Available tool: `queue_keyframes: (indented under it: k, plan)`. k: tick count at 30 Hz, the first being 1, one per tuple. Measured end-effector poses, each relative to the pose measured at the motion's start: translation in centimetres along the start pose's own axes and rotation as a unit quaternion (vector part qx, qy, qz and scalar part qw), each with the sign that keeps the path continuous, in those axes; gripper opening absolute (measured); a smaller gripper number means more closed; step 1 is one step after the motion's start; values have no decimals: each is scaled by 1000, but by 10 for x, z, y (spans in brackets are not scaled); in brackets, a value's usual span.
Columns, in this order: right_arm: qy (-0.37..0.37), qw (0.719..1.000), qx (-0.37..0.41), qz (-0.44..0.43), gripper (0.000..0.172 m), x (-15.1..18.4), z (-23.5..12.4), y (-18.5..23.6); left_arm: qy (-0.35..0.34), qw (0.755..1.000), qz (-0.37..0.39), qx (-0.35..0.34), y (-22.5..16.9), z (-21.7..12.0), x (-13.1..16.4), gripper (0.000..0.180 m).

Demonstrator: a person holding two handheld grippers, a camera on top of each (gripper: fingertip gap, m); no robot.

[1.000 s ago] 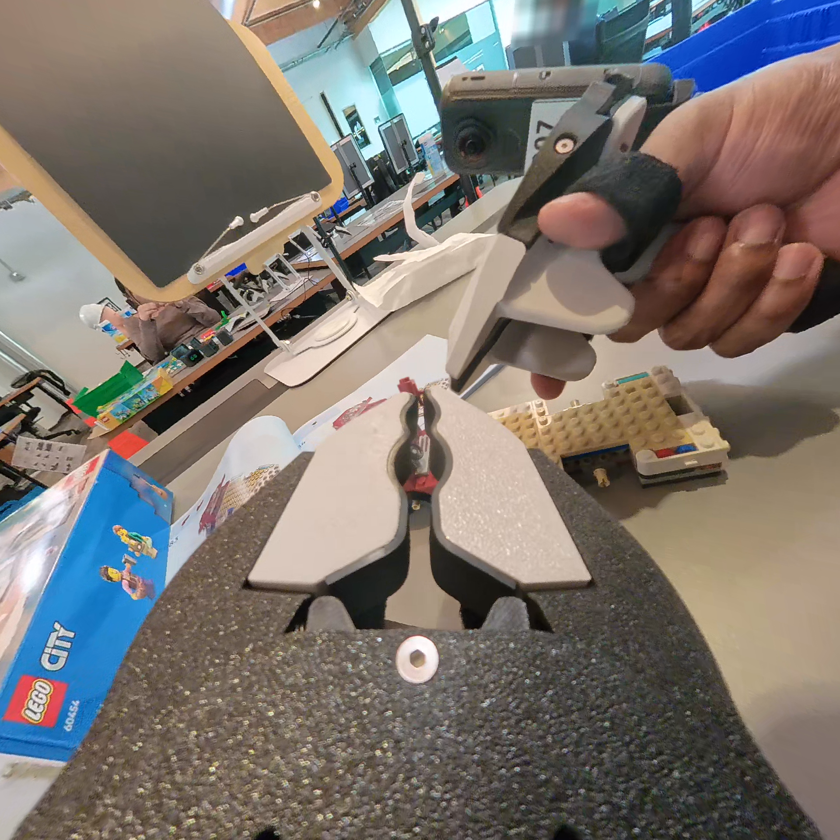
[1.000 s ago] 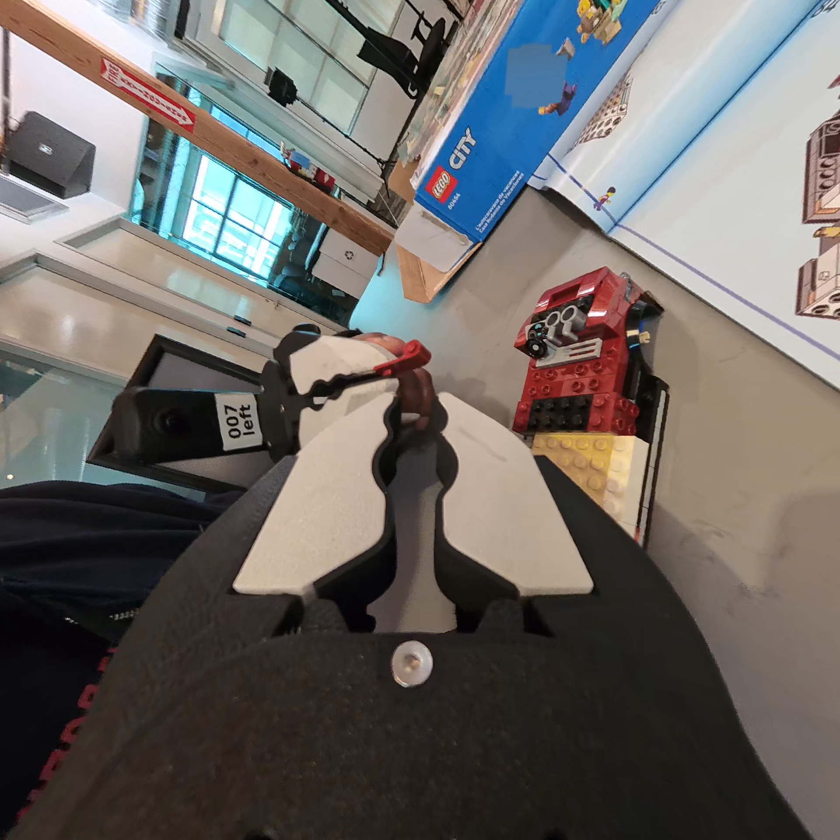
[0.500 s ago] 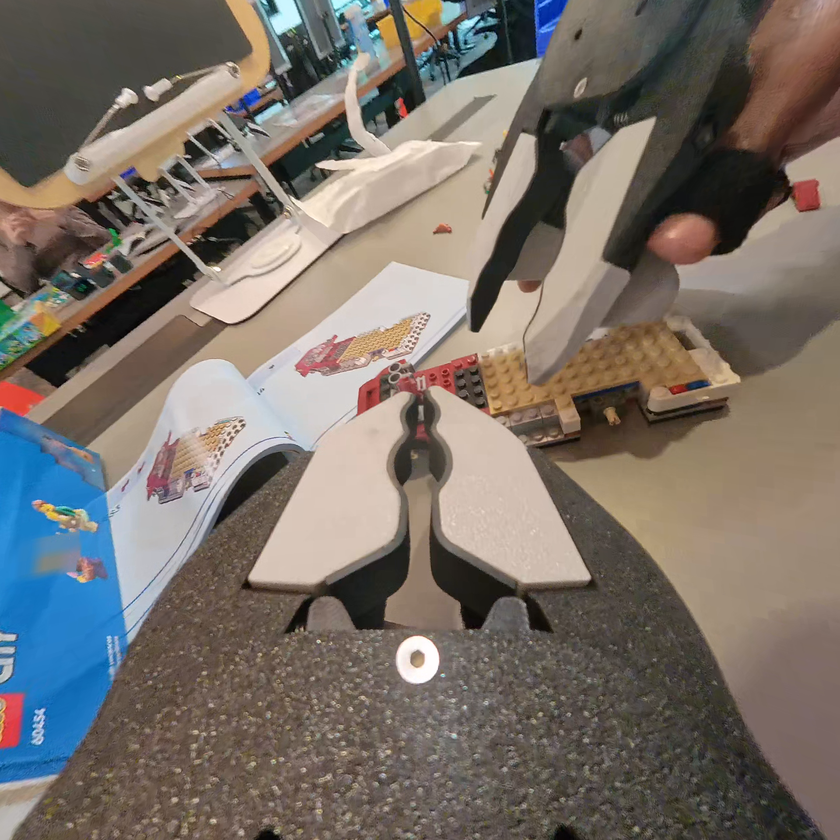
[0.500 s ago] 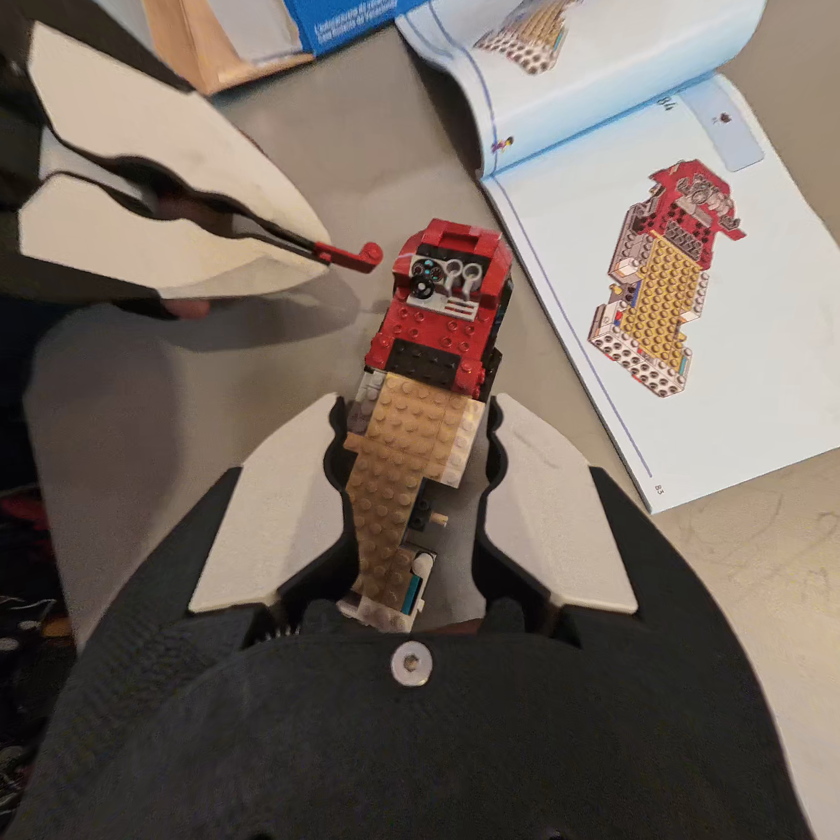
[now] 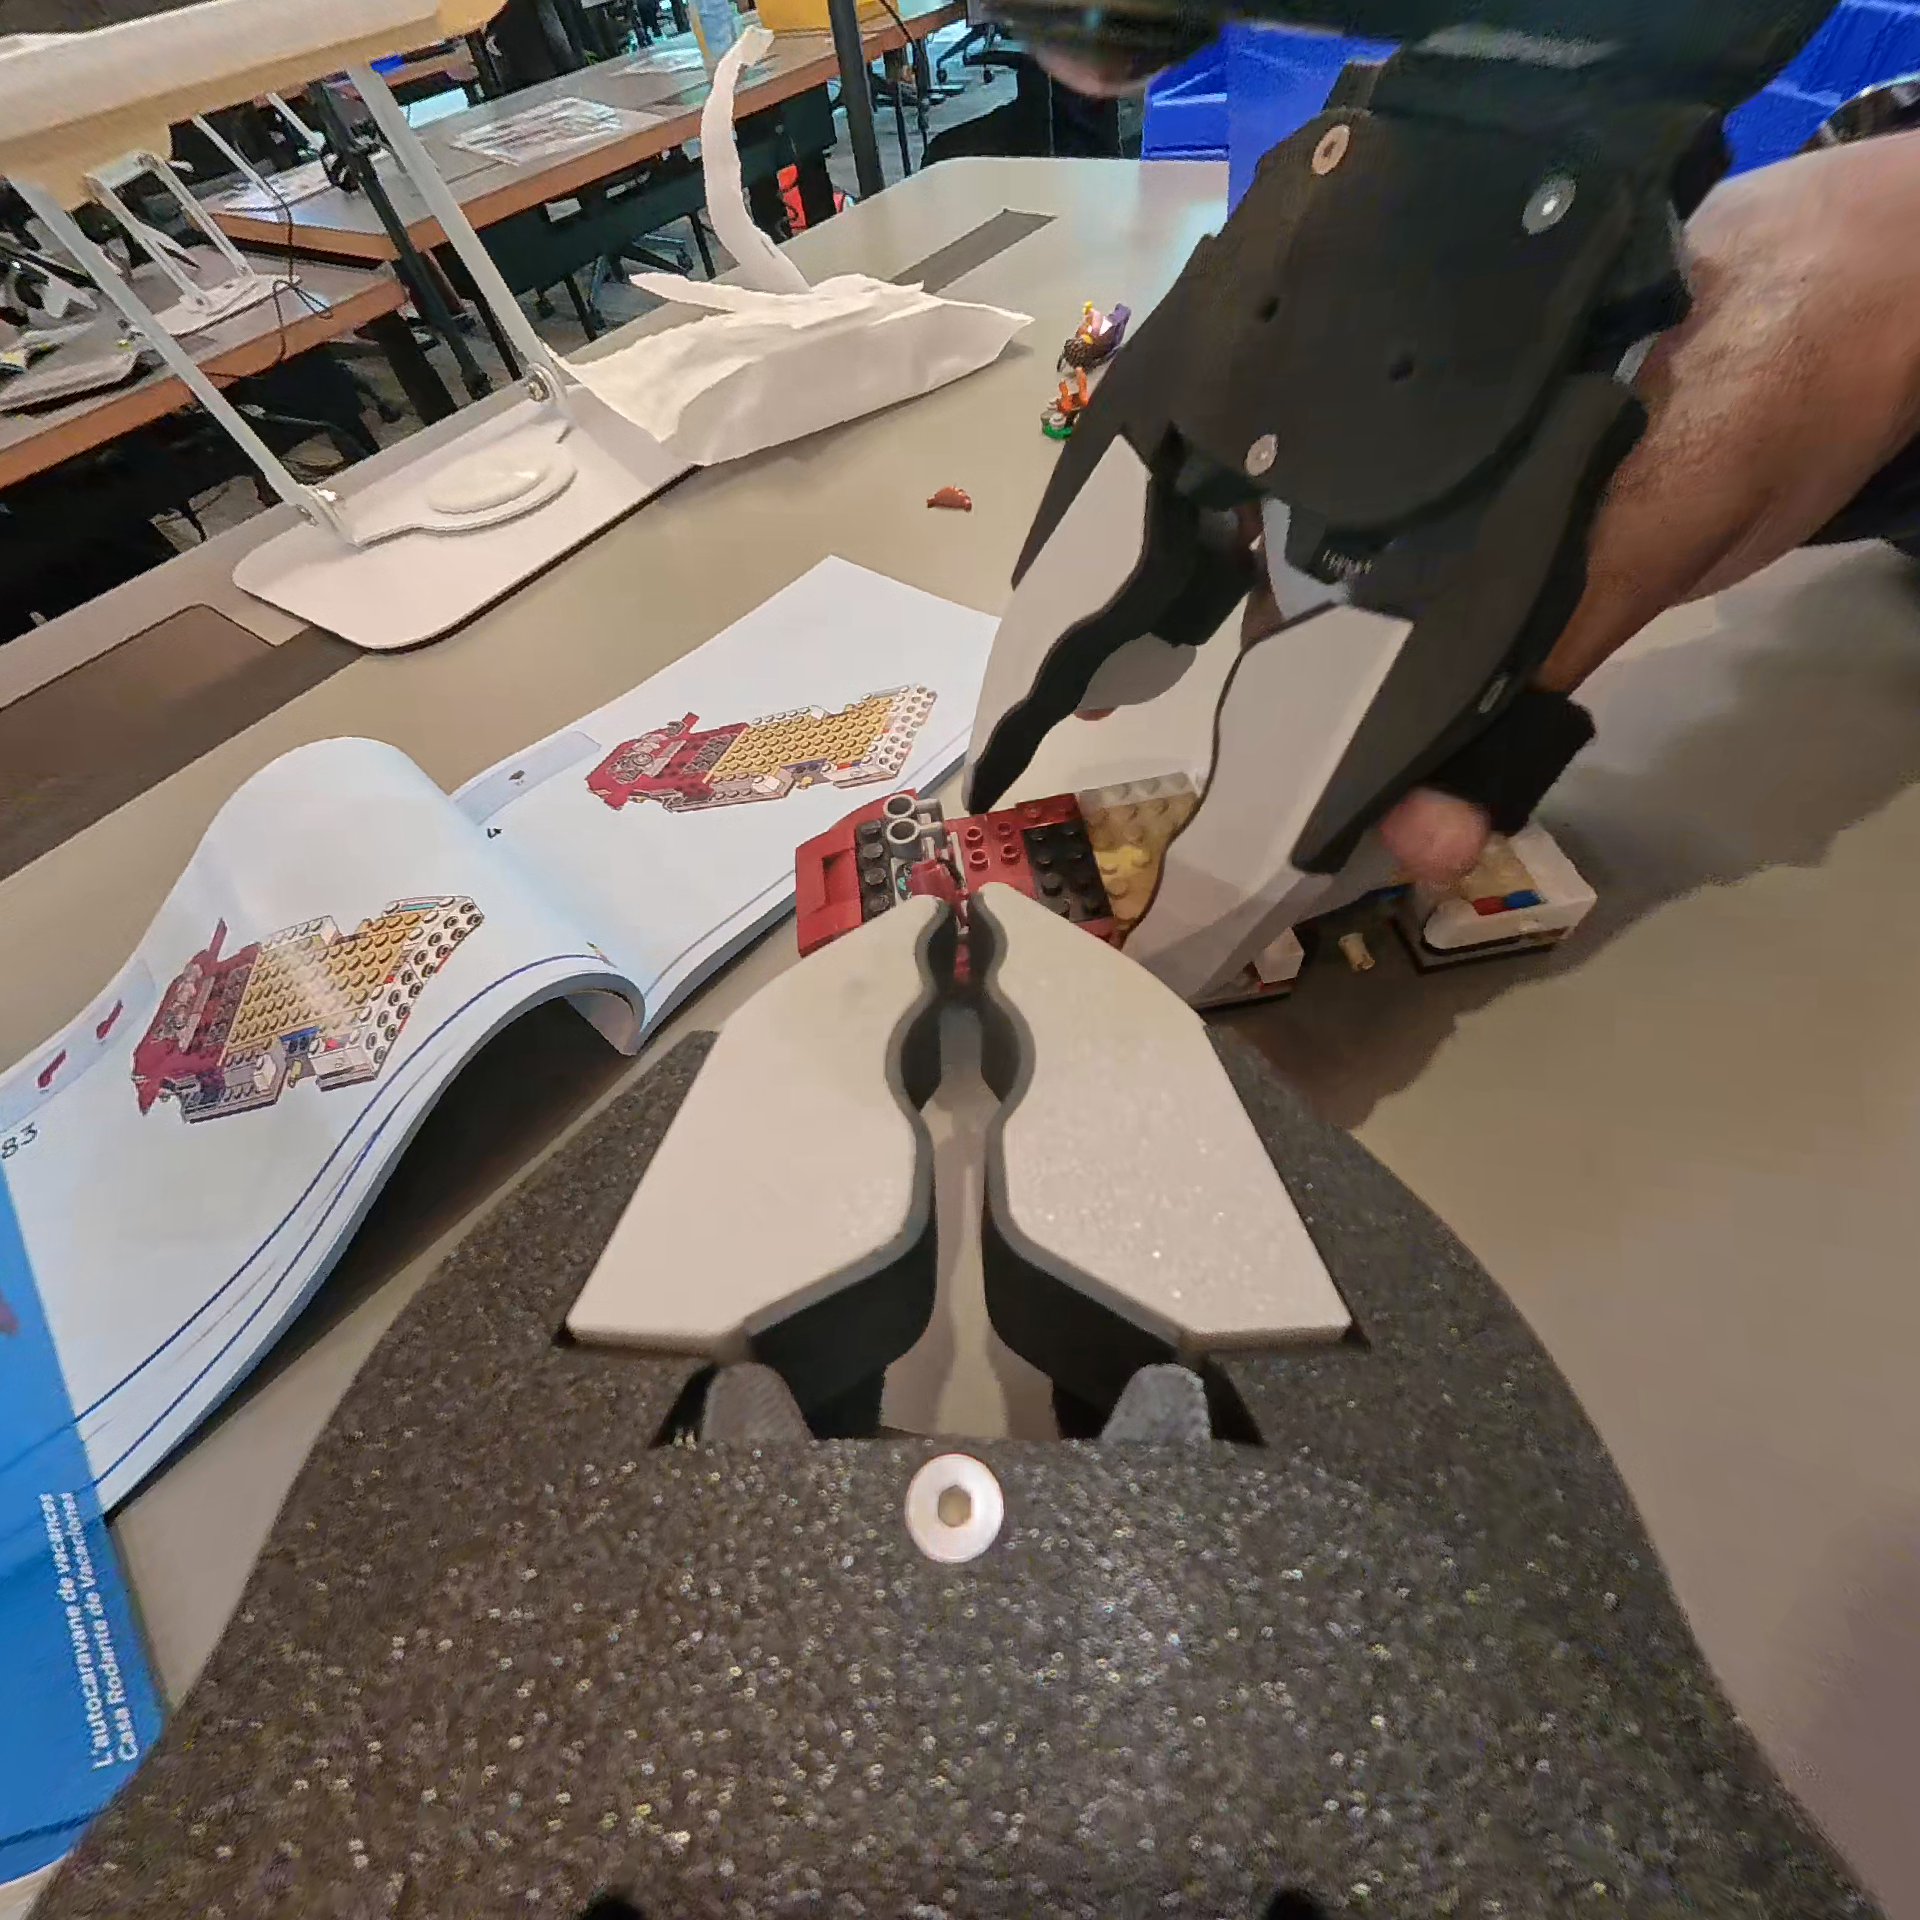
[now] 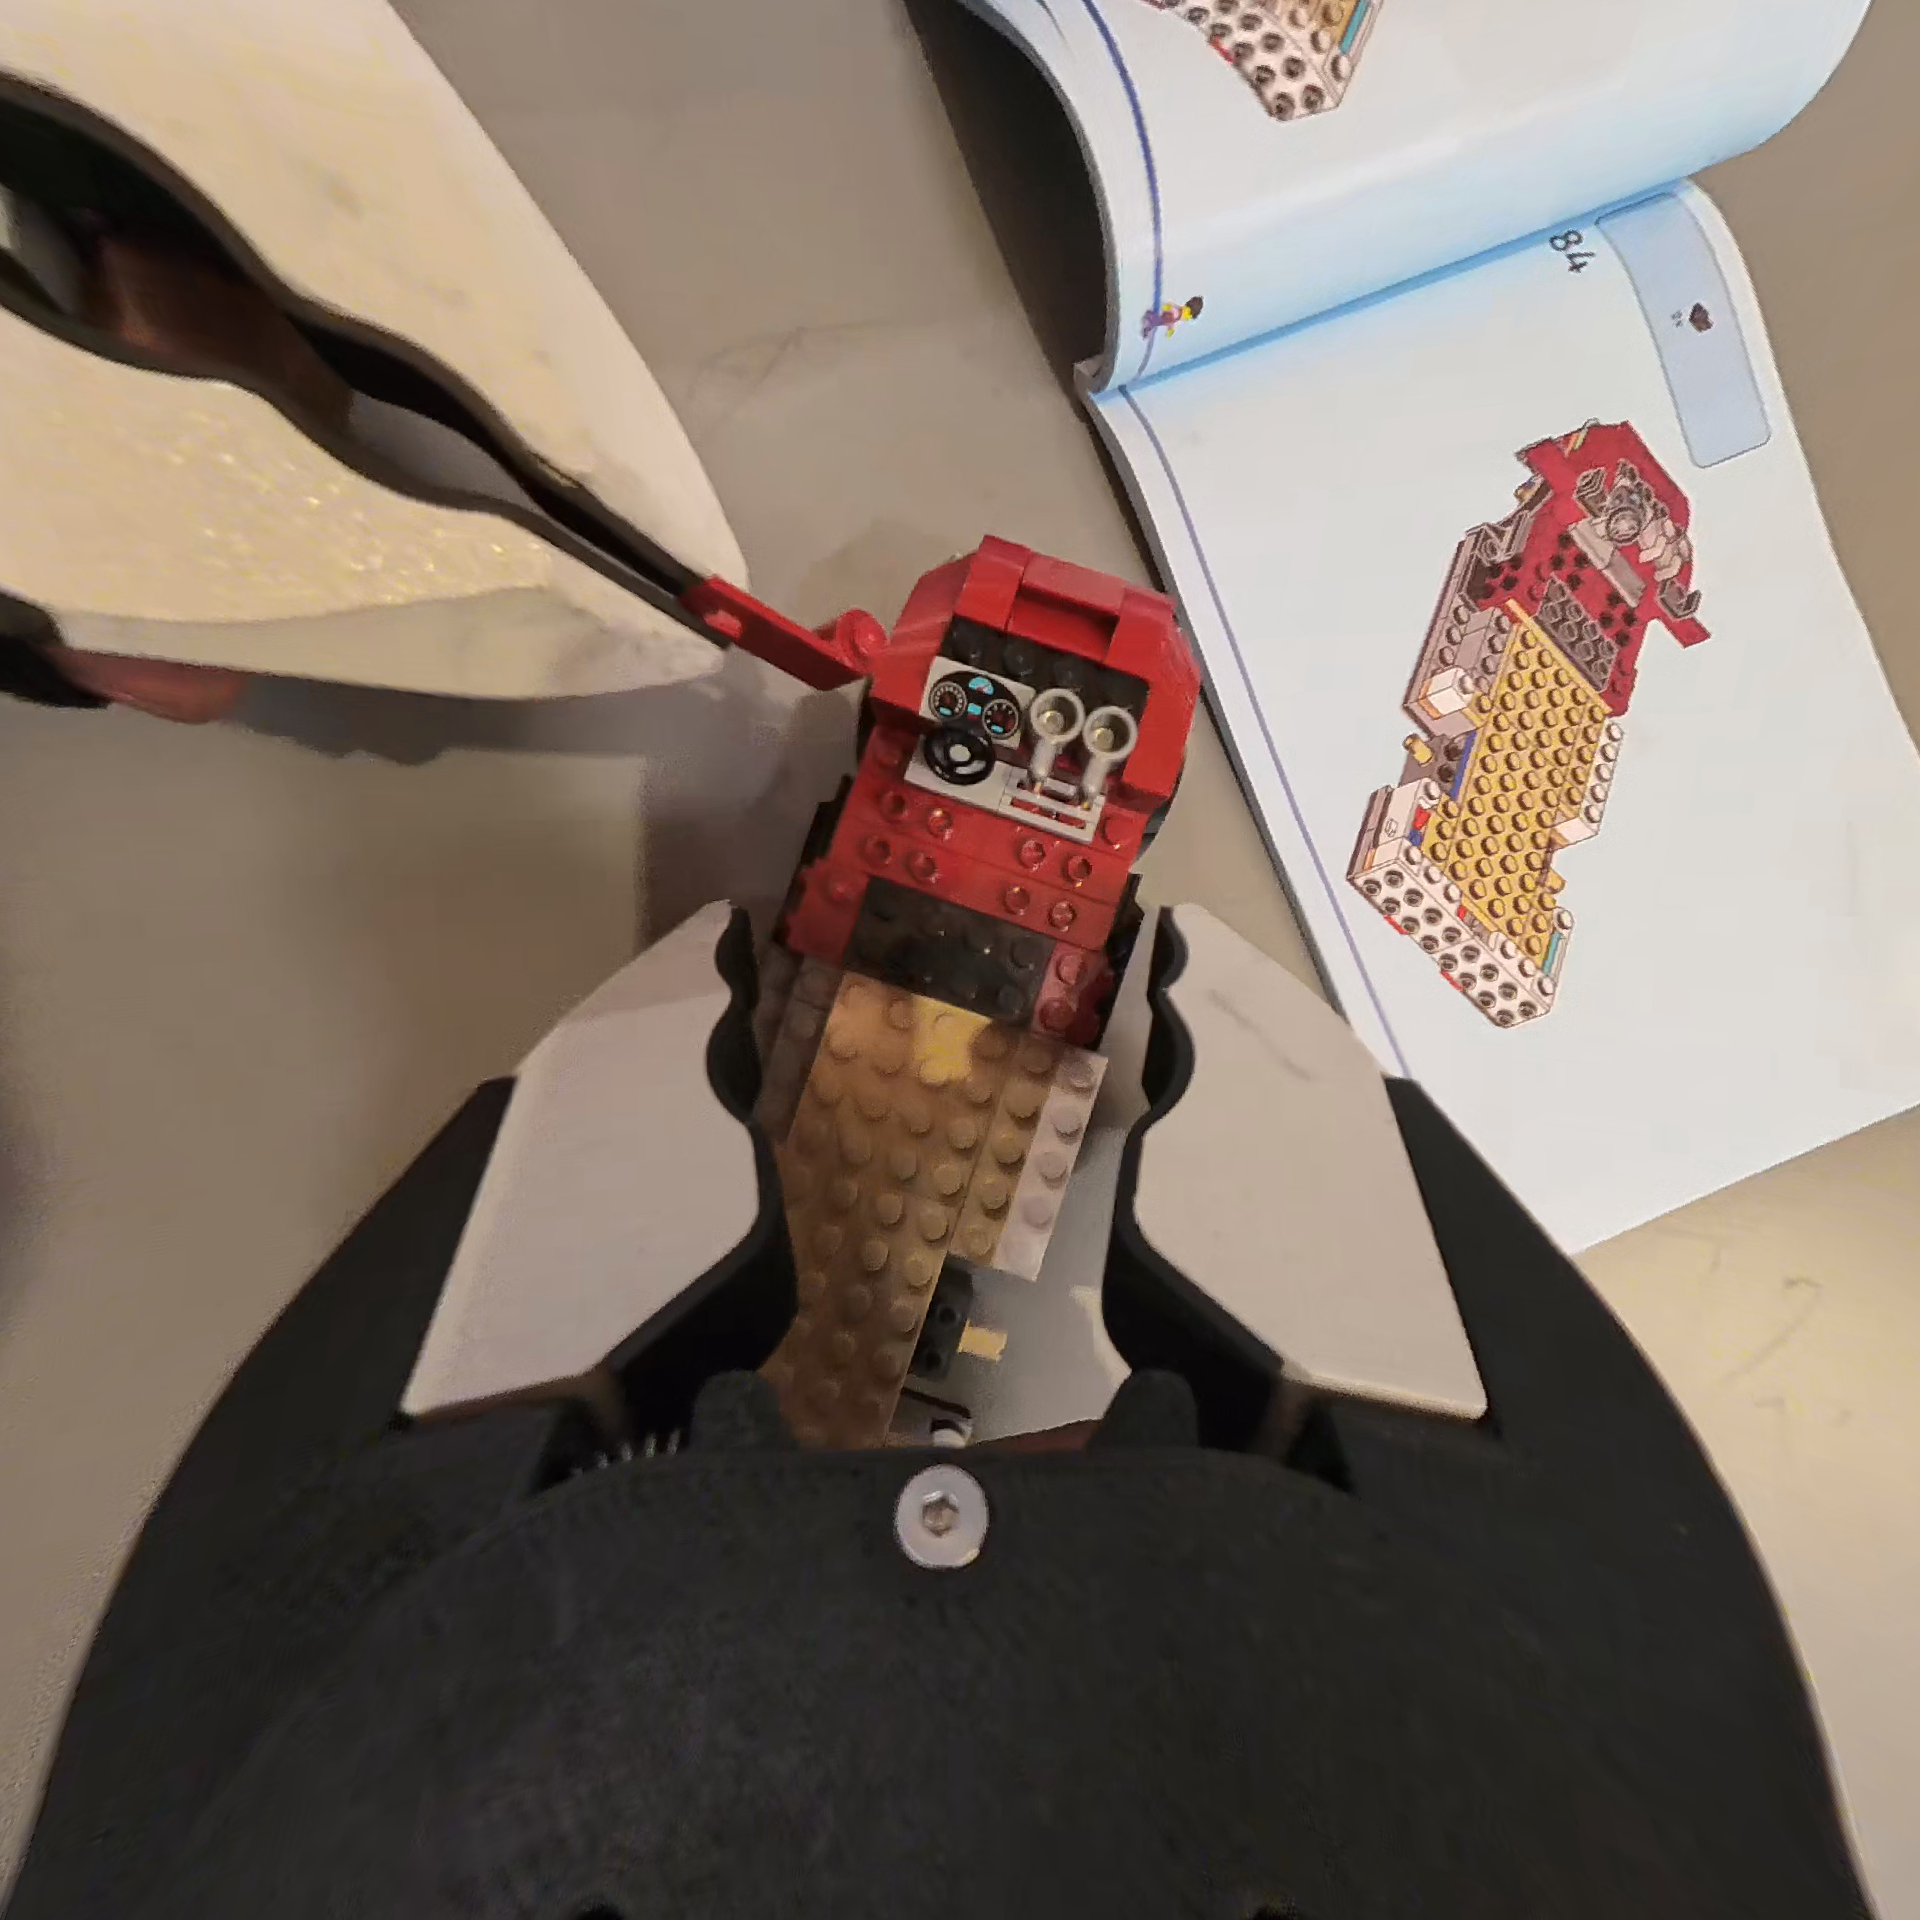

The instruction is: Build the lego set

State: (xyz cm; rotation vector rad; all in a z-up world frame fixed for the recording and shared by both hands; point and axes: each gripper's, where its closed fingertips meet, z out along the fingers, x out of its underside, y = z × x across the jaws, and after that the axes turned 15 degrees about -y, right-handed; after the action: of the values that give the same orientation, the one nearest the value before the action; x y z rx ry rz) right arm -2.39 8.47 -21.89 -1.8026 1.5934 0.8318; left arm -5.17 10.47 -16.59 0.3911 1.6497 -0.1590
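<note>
My left gripper [image 5: 961, 914] is shut on a small red piece [image 5: 931, 881]. It holds the piece against the front of a brick vehicle model [image 5: 997, 847] with a red cab and a tan studded deck, which lies on the grey table [image 5: 1558, 1247]. In the right wrist view the left gripper [image 6: 707, 623] comes in from the upper left, and the red piece [image 6: 779, 639] touches the cab's corner. My right gripper [image 6: 951, 920] is open wide and stands over the model [image 6: 1039, 831], one finger close to each side. It also shows in the left wrist view [image 5: 1070, 883].
An open instruction booklet [image 5: 499, 883] lies left of the model and shows in the right wrist view [image 6: 1455, 727]. A blue box [image 5: 52, 1558] is at the near left. A white stand base [image 5: 447, 540], crumpled white paper [image 5: 790, 343] and small loose pieces [image 5: 951, 499] lie farther back.
My right gripper has opened wide and come down around the model. My left gripper, still shut on the red piece, has moved in to the cab's front.
</note>
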Motion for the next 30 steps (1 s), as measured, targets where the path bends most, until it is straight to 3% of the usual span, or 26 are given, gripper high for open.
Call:
queue_keyframes:
  k: [8, 12, 19, 30]
  plan:
    - [6, 1000, -1, 0, 69, 4, 5, -2, 14, 999, 29, -6, -4, 0, 3, 2]
    - [-16, 998, -33, 43, 66, 1, -1, -1, 13, 999, 28, -6, -4, 0, 3, 2]
    - [-41, 993, -74, 87, 62, 1, -10, -3, -45, 999, -11, 9, -11, 4, -15, 2]
    - [-58, 988, -95, 107, 62, 4, -21, -9, -13, 1000, 11, 21, -17, 23, -8, 2]
